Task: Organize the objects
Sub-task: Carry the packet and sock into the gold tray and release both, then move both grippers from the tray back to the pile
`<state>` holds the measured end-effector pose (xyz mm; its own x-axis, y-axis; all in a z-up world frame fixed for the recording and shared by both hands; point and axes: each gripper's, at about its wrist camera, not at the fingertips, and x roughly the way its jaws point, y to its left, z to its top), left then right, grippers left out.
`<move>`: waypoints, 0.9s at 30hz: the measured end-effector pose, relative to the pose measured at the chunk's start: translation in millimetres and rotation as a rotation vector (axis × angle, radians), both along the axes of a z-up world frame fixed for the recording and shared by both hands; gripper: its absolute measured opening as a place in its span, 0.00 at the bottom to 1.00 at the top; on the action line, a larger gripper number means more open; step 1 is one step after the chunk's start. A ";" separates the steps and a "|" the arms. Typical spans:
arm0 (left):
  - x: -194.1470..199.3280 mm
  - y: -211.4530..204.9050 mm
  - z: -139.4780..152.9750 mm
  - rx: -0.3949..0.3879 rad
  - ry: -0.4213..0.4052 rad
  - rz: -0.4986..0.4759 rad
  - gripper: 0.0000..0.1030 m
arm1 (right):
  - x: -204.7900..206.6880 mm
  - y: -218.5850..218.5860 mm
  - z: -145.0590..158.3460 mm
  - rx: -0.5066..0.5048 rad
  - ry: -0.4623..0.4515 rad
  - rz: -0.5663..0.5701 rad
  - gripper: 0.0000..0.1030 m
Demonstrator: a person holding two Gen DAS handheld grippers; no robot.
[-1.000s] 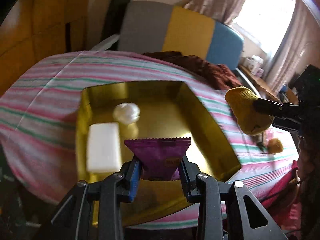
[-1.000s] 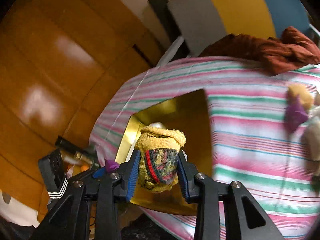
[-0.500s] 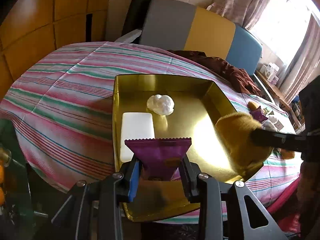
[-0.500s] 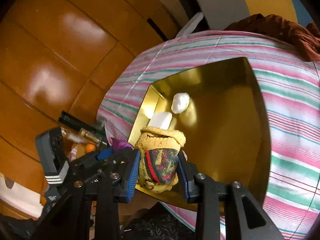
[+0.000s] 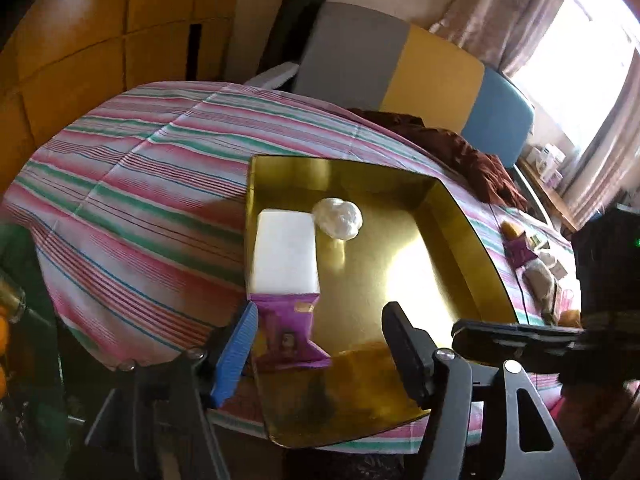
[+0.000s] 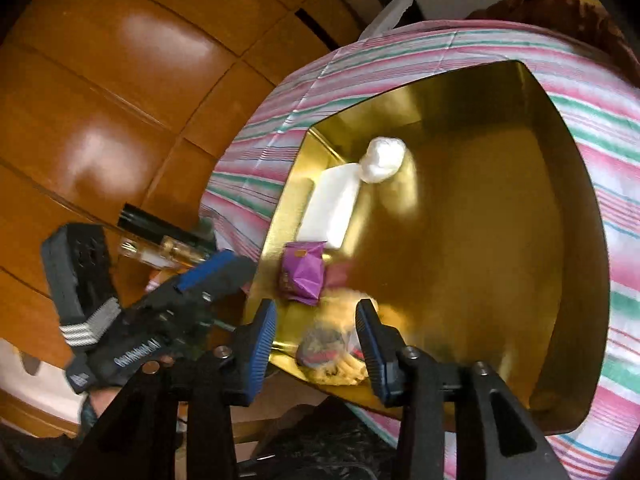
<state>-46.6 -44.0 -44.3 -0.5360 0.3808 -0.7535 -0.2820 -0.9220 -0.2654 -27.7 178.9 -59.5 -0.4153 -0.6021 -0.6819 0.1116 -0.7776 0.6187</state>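
A gold tray (image 5: pixel 460 216) (image 6: pixel 560 168) sits on the striped tablecloth. In it lie a white block (image 5: pixel 285 252) (image 6: pixel 334 208), a white crumpled ball (image 5: pixel 338 218) (image 6: pixel 383 159), a purple snack packet (image 5: pixel 290 332) (image 6: pixel 302 274) and a rolled yellow sock (image 6: pixel 334 350) (image 5: pixel 360 364) at the near edge. My left gripper (image 5: pixel 320 344) is open, its jaws on either side of the packet and apart from it. My right gripper (image 6: pixel 316 344) is open, with the sock lying loose between its jaws.
Several small objects (image 5: pixel 536 264) lie on the cloth right of the tray. A brown cloth (image 5: pixel 460 152) is heaped at the far side before a grey, yellow and blue chair back (image 5: pixel 420 72). Wooden panels (image 6: pixel 120 100) stand to the left.
Both grippers opened over the tray's near edge. The purple packet and the yellow sock dropped out of the jaws and lie in the tray.
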 end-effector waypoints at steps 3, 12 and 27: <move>-2.5 -3.5 1.8 0.001 0.006 0.019 0.63 | 0.6 1.6 0.0 0.016 0.000 -0.009 0.41; -5.1 -5.4 21.4 0.051 0.060 0.090 0.76 | 5.9 16.6 4.0 0.061 0.008 -0.110 0.48; 16.0 46.3 39.3 -0.107 0.237 0.069 0.96 | 30.7 20.4 37.9 0.577 0.272 -0.268 0.63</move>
<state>-30.5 2.3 -5.0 -0.7243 0.2617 -0.6379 -0.2597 -0.9606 -0.0992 2.9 199.3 -21.5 -0.7007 -0.0265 -0.7130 -0.0384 -0.9965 0.0747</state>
